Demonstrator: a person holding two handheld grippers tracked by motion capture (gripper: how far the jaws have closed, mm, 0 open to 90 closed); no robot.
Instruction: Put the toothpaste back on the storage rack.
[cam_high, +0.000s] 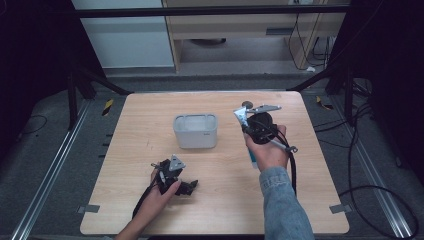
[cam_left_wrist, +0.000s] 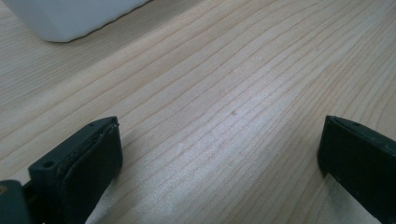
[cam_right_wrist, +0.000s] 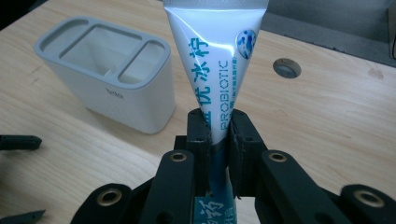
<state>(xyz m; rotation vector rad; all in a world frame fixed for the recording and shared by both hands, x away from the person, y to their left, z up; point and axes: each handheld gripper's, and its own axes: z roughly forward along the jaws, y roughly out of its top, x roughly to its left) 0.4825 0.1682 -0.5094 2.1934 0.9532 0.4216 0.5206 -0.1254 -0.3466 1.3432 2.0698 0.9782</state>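
You are clamping a toothpaste tube (cam_right_wrist: 215, 70) in your right gripper (cam_right_wrist: 218, 135), its jaws squeezing the tube partway along its length. In the right gripper view the tube's long axis is running straight along the jaws, with the flat crimped end pointing away from your hand and the other end passing back between the jaws toward your palm. In the high view your right hand (cam_high: 270, 150) is holding the tube above the table (cam_high: 300, 200), just right of the white divided holder (cam_high: 195, 131), forearm reaching in from below. Your left gripper (cam_high: 175, 177) is resting low near the table's front, its jaws standing wide apart over bare wood.
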